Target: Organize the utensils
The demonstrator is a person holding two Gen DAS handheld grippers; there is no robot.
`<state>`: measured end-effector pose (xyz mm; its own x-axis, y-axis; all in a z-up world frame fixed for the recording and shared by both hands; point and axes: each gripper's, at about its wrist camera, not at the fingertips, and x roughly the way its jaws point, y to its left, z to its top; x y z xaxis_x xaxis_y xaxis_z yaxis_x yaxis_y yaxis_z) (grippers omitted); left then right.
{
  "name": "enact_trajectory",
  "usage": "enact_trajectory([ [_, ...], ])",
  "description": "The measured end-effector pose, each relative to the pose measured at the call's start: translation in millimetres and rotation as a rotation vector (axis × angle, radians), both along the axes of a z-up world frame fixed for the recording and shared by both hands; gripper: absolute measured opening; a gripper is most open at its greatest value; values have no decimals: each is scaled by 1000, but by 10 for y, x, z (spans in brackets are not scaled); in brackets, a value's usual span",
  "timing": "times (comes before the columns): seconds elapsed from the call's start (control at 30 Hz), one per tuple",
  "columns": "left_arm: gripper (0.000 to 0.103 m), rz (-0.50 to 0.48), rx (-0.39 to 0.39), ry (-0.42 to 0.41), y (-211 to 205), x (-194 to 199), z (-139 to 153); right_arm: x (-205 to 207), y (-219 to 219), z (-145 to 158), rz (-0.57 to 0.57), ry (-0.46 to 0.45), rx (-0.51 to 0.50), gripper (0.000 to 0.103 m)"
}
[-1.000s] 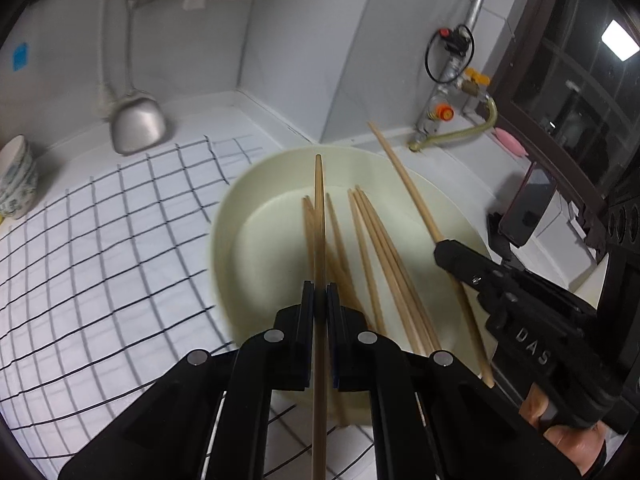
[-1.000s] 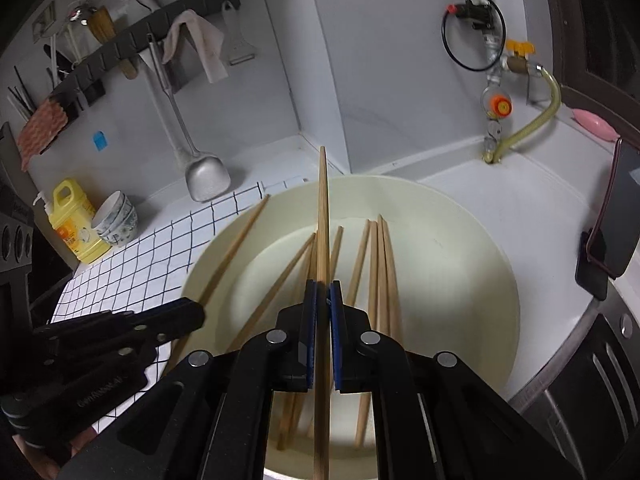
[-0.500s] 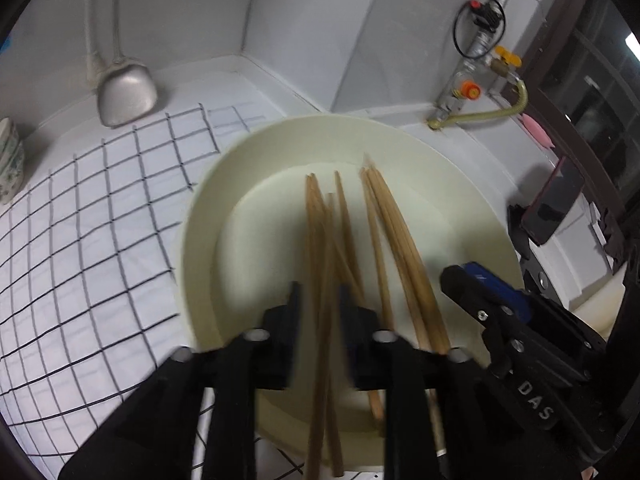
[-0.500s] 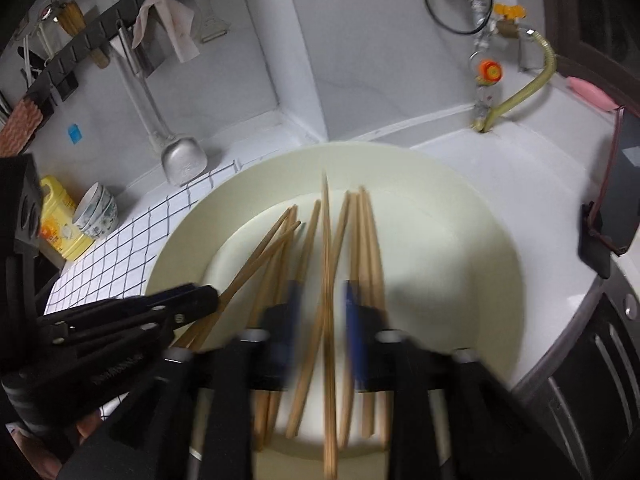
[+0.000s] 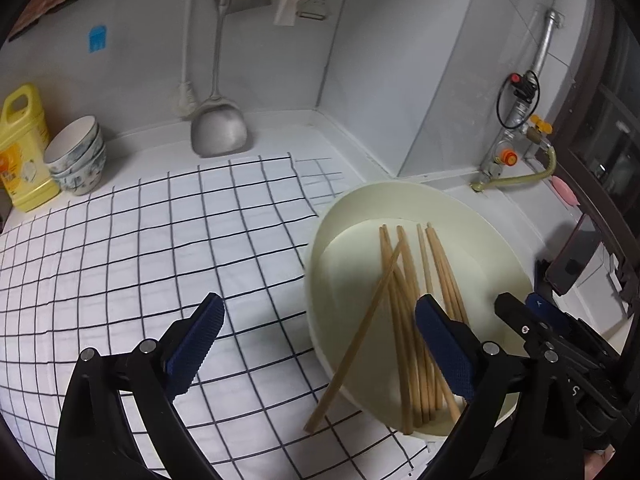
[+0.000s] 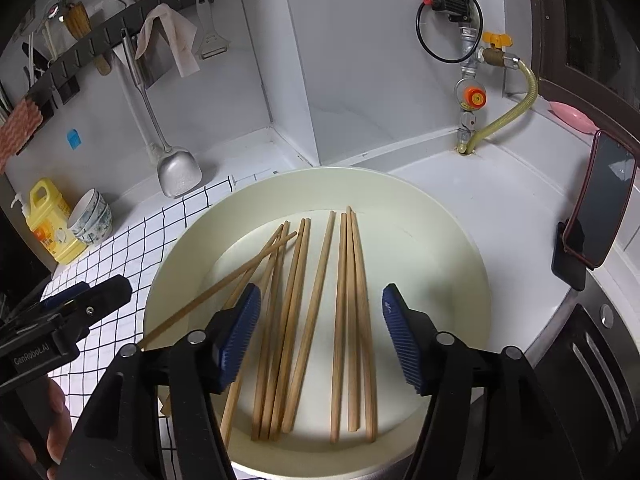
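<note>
Several wooden chopsticks lie side by side in a wide cream basin. One chopstick slants over the basin's left rim, its low end on the checked cloth. My left gripper hangs over that rim, its jaws opening wide, pads touching nothing. My right gripper hovers above the chopsticks with jaws opening and no stick gripped. Each gripper shows in the other's view: right gripper, left gripper.
A black-checked white cloth covers the counter left of the basin. At the back stand a metal ladle, stacked bowls and a yellow bottle. A gas valve with hose and a phone on a stand are on the right.
Both grippers were shut on one chopstick each; both opened and the sticks dropped into the basin. The left gripper swung left, so the basin now sits to its right.
</note>
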<state>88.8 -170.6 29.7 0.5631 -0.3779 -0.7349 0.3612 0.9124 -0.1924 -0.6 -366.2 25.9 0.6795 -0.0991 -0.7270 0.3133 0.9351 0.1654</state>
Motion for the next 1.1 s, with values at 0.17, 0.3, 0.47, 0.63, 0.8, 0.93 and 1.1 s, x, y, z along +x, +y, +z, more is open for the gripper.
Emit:
enact_trajectory([
  [0.17, 95, 29, 20, 10, 96, -19, -16, 10, 56, -11, -1, 28, -8, 63],
  [0.3, 95, 48, 44, -13, 178, -80, 2, -8, 112, 0, -4, 41, -35, 65],
  [0.47, 96, 49, 80, -51, 211, -191, 49, -58, 165, 47, -8, 42, -45, 66],
  [0.63, 96, 46, 91, -67, 219, -264, 97, -114, 198, 58, -12, 46, -45, 67],
  [0.8, 96, 51, 98, -79, 223, -324, 112, -156, 224, 49, -15, 55, -45, 67],
  [0.93, 97, 57, 103, -78, 216, -363, 122, -192, 224, 73, -20, 49, -47, 67],
  [1.1, 97, 66, 108, -77, 224, -415, 107, -204, 225, 93, -18, 43, -50, 70],
])
